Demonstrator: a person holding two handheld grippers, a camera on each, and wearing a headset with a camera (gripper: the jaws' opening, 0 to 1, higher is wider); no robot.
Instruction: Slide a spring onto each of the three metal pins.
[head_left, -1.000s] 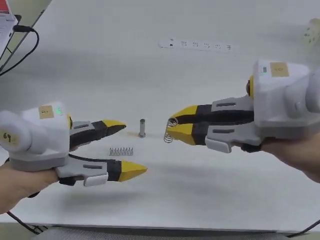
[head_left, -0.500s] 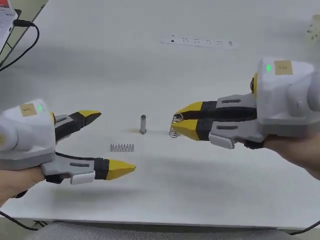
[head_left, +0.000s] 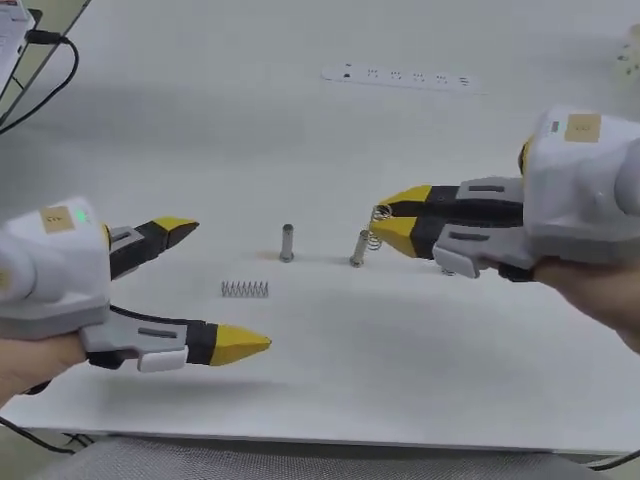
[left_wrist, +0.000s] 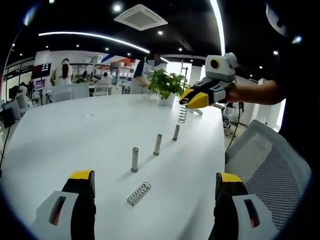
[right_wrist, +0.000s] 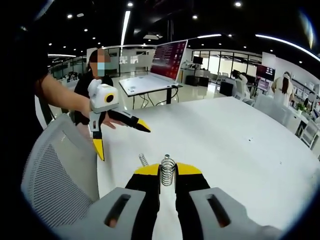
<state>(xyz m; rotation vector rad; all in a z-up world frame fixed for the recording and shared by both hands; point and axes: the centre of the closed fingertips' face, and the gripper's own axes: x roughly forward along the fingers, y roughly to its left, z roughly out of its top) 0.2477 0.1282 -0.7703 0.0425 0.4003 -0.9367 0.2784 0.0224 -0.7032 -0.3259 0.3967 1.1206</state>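
Right gripper (head_left: 383, 218): fingers clenched on a spring (right_wrist: 168, 172), held just beside a metal pin (head_left: 358, 248). Left gripper (left_wrist: 155, 176): fingers spread, empty. Loose spring (head_left: 244, 289) laid on counter (head_left: 320, 370). Threading step judged in hand. Next, the coil is to be aligned over the pin top and lowered.

Upright pins (head_left: 287, 243) and a loose spring (head_left: 244, 289) break the middle of the worktop (head_left: 330, 395); near and far stretches lie open.

Matt white table (head_left: 400, 140) carries dull grey metal pins (head_left: 287, 243) and a shiny wire spring (head_left: 244, 289).
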